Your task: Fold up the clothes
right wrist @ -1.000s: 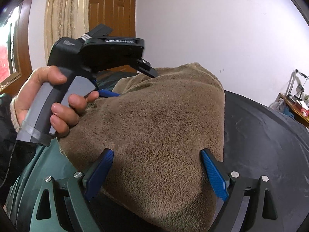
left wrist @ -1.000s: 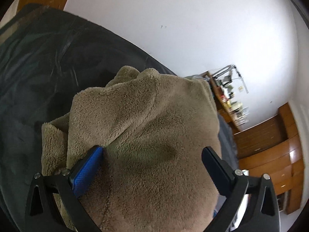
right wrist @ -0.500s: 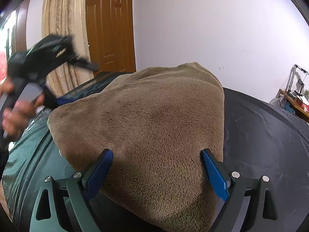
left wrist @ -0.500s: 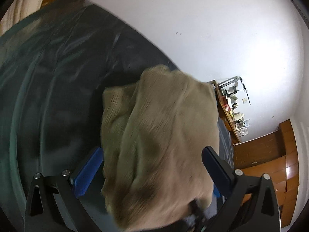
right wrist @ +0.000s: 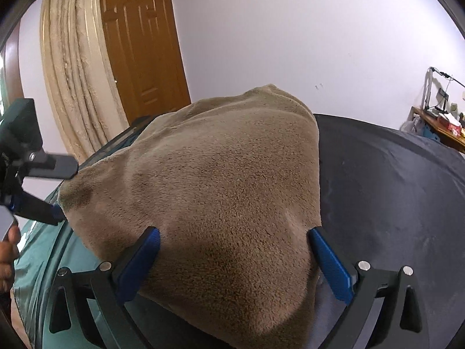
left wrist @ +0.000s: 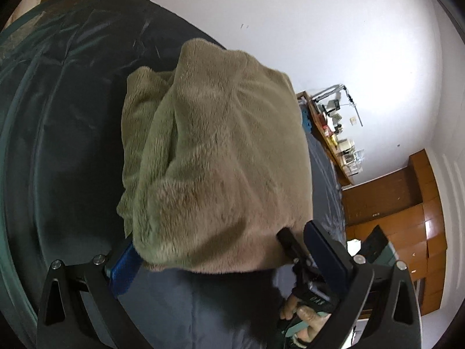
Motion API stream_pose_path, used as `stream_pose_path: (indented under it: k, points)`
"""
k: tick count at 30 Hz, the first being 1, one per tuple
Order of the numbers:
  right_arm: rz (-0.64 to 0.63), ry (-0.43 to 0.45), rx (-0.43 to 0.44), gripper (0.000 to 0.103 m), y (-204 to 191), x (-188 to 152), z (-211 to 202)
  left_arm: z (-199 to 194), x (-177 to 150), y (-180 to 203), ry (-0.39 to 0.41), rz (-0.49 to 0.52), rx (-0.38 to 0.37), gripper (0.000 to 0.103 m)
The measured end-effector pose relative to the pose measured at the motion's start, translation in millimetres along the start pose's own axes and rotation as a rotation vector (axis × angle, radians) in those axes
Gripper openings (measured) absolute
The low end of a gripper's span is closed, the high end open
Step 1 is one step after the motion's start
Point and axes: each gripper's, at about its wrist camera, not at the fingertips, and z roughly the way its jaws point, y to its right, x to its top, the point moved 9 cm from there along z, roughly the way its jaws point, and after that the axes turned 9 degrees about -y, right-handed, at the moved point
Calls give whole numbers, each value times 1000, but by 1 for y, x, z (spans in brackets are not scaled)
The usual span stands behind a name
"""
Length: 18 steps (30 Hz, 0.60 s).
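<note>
Brown fleece (right wrist: 221, 192) heaped on dark sheet (right wrist: 392, 180) — both tongs spread wide, gripping nothing.

Right gripper (right wrist: 232, 250): jaws opening, nearly at widest, blue pads flanking the near edge of the fleece without pinching it. Left gripper (left wrist: 226, 250): also wide apart, one blue pad tucked under the fleece's near hem, the other clear beside it — no hold. Fleece lay folded in a mound just ahead of both, between the jaws.
</note>
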Motion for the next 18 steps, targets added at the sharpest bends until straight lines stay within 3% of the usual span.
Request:
stream_pose_path:
  k: [6,11,18]
  points:
    - [32,25,-13,102,10,3,-15,15,-10,-13,-32,-20,50,103]
    - [-89,39,-35,102,20,7,-34,20,-14,-21,-26,-40,75,103]
    - [-156,19,147,102,27,-3,-48,1,-17,-39,21,-84,41,103]
